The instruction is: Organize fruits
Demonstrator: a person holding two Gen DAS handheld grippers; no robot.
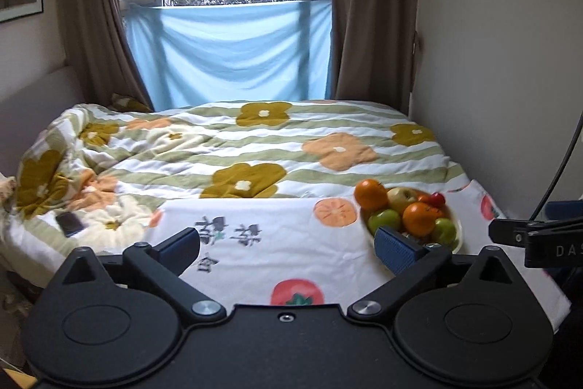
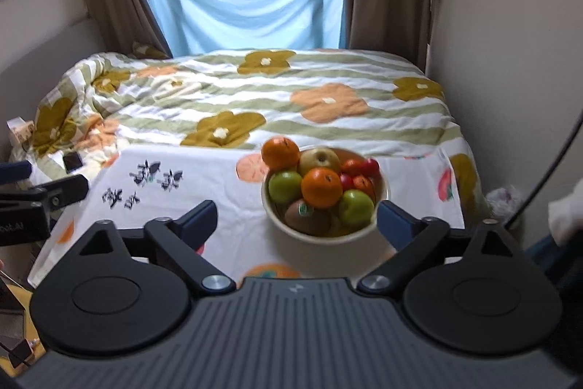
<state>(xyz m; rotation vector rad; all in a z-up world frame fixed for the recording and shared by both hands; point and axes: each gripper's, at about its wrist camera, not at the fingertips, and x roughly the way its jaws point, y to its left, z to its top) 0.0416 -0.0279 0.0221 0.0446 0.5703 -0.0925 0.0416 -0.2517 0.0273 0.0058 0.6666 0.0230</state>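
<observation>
A cream bowl [image 2: 320,237] heaped with fruit stands on a white fruit-print cloth [image 2: 204,177] on the bed. It holds oranges [image 2: 321,187], green apples [image 2: 285,185], a yellow apple [image 2: 320,160], a kiwi [image 2: 306,216] and small red fruits [image 2: 370,166]. My right gripper [image 2: 297,219] is open, its blue-padded fingers standing wide on either side of the bowl's near rim, with nothing held. In the left wrist view the bowl [image 1: 457,232] lies at the right, behind the right finger [image 1: 395,248]. My left gripper [image 1: 288,245] is open and empty over the cloth [image 1: 262,243].
A flowered quilt [image 2: 255,97] covers the bed up to the window curtains. A dark phone [image 1: 69,223] lies on the quilt at the left. The wall [image 2: 510,61] runs close along the bed's right side. Each gripper's black body shows at the other view's edge.
</observation>
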